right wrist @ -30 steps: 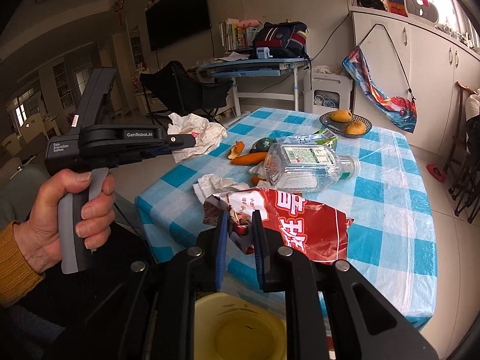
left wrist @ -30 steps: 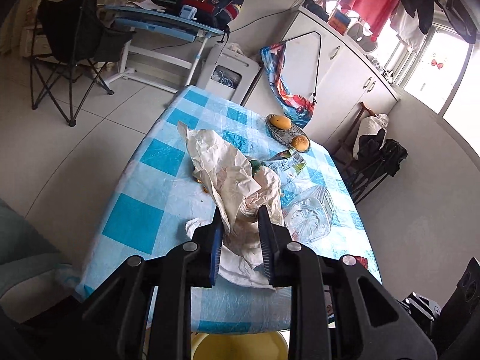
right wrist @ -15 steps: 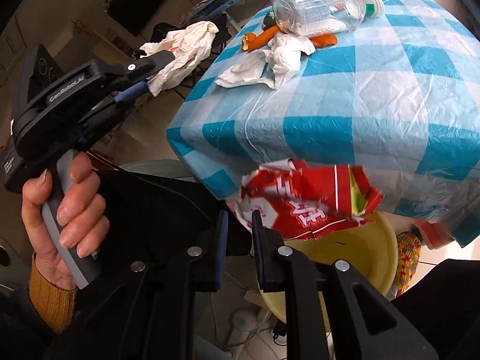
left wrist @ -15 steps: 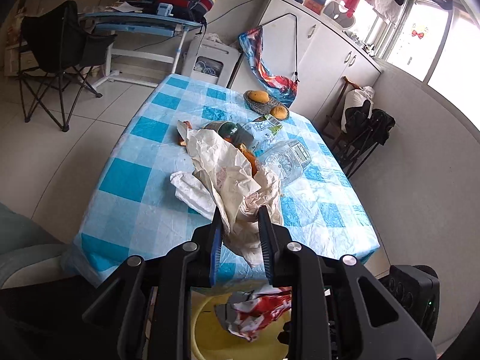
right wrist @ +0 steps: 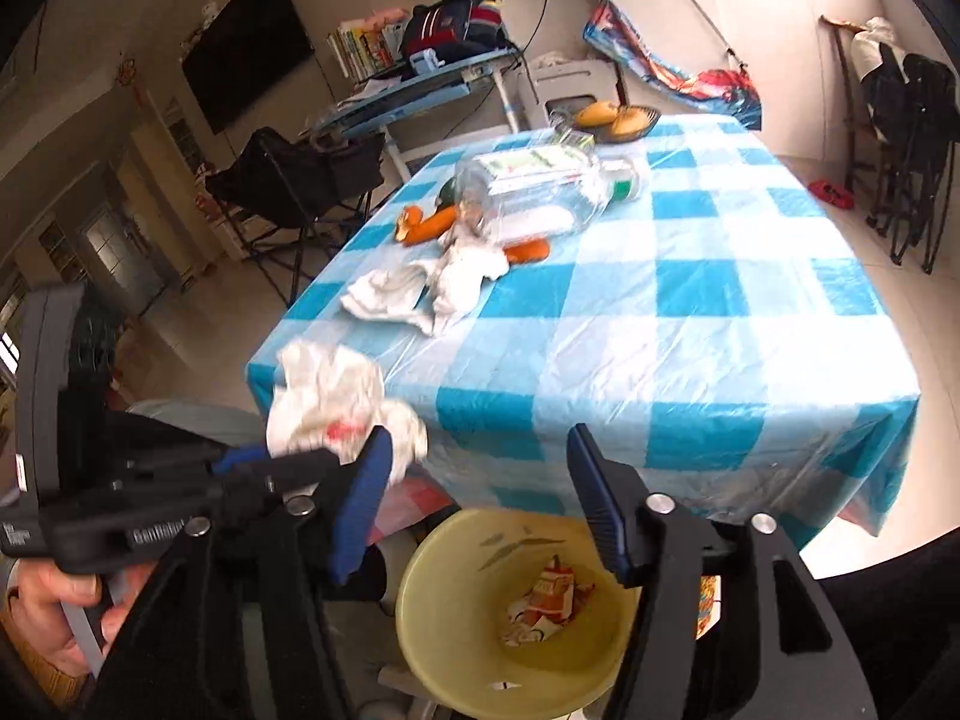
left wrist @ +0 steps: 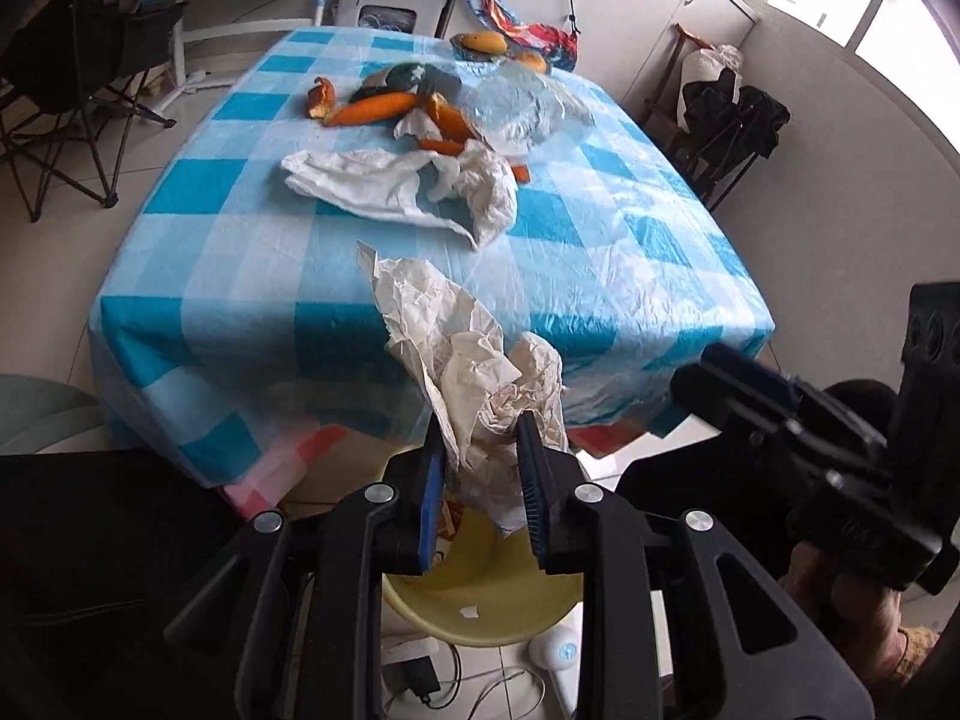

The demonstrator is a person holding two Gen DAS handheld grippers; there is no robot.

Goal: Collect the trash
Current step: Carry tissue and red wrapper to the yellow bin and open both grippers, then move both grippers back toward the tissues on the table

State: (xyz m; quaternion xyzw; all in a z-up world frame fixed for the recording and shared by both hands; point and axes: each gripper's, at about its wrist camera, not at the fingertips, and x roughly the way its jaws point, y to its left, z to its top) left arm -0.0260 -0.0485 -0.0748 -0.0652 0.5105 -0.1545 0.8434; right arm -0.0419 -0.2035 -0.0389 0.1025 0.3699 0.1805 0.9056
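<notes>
My left gripper is shut on a crumpled white paper wrapper and holds it above the yellow bin at the table's near edge; the wrapper also shows in the right wrist view. My right gripper is open and empty above the yellow bin. A red snack bag lies inside the bin. On the blue checked table lie a white tissue, carrot pieces and orange peel, and a clear plastic bottle.
A dish of fruit stands at the table's far end. A black folding chair and a desk stand beyond the left side. White cabinets and a loaded chair are on the right. Cables and a charger lie under the bin.
My right gripper opened and the red snack bag dropped into the yellow bin. My left gripper carried the paper wrapper off the table to above the bin.
</notes>
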